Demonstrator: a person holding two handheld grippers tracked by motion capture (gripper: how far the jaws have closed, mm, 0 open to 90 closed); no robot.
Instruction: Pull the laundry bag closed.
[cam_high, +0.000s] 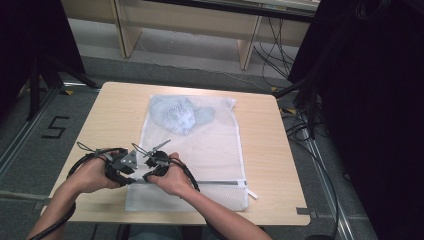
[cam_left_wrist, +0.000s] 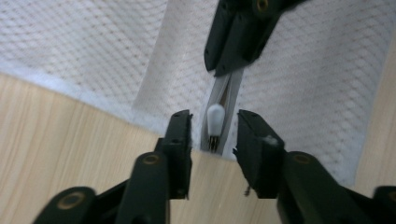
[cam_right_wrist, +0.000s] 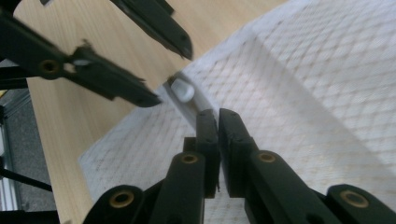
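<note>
A white mesh laundry bag (cam_high: 200, 150) lies flat on the pale wooden desk (cam_high: 100, 115), with a crumpled light-blue garment (cam_high: 180, 114) showing dimly through the netting at its far end. Both hands meet at the bag's near left corner, where the grey zipper strip (cam_high: 220, 182) runs across; from above the hands hide the corner itself. The left gripper (cam_left_wrist: 214, 135) has its jaws parted on either side of the small white zipper pull (cam_left_wrist: 215, 119), not touching it. The right gripper (cam_right_wrist: 218, 121) has its jaws nearly together just behind the pull, apparently pinching the zipper strip, though the contact is hard to make out.
</note>
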